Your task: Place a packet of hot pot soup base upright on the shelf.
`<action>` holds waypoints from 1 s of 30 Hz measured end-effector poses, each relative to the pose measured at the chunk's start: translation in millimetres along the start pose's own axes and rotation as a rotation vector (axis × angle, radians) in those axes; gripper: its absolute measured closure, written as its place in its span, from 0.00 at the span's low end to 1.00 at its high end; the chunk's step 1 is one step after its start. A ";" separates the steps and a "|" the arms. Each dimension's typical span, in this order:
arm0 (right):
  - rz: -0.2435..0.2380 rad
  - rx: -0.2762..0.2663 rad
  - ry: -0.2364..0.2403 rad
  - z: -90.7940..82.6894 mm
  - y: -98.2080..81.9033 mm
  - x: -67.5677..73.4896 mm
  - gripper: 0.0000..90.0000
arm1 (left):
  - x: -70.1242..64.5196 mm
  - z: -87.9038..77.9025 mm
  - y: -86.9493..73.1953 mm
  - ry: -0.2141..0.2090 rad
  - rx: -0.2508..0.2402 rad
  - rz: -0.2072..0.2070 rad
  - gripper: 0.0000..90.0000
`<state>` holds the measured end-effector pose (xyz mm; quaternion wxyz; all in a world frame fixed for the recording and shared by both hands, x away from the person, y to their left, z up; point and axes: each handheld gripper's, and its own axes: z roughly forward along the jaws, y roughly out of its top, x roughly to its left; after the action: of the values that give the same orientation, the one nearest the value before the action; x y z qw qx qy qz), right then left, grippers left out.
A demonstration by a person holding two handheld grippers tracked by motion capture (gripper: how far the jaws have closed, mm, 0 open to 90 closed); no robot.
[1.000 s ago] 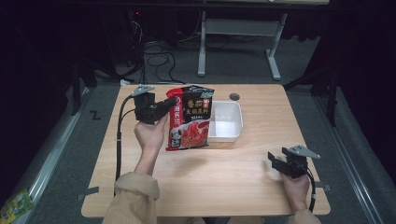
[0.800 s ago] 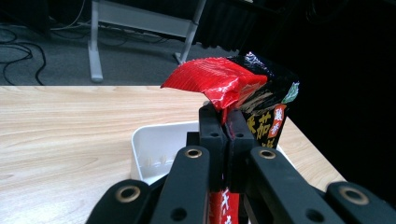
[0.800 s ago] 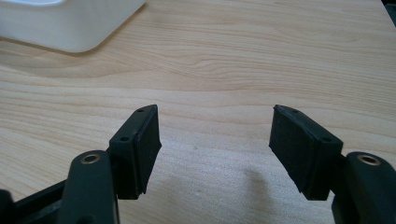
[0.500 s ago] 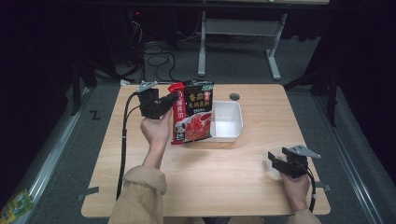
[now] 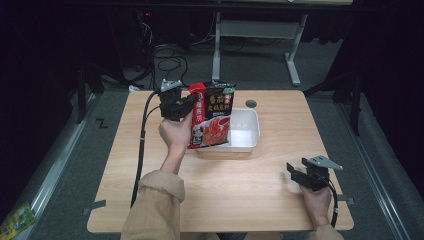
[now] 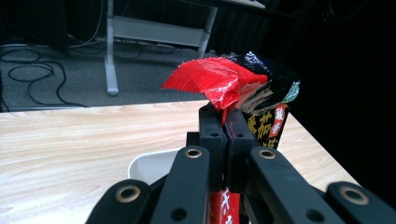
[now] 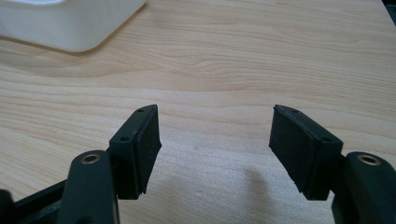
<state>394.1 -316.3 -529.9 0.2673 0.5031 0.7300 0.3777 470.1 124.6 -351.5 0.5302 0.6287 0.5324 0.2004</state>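
Clamping the red edge of the sauce packet [image 5: 212,117], the left gripper [image 6: 223,122] holds it upright over the near rim of the white tray [image 5: 250,136]; the step looks like placing it in, so next comes lowering and release, while the right gripper [image 7: 215,149] rests open on the worktop [image 5: 280,185]

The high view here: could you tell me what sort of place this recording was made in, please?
Probably a lab or recording workspace, not a home: a bare wooden table in a dark room, loose cables on grey carpet, and a metal desk frame behind.
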 end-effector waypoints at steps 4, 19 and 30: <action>-0.002 -0.003 0.002 -0.2 -0.1 -0.1 0.38 | -3.0 6.2 2.3 0.021 0.006 0.008 0.99; 0.000 -0.008 0.000 -0.6 -0.3 0.6 0.38 | -11.2 37.5 -1.9 0.101 0.028 0.098 0.98; -0.001 -0.003 -0.003 -0.3 -0.1 1.4 0.38 | -11.2 57.9 -12.4 0.117 0.056 0.105 0.96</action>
<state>393.4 -315.1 -529.8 0.2693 0.5029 0.7292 0.3779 507.7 86.9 -379.6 0.4691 0.6575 0.5343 0.2494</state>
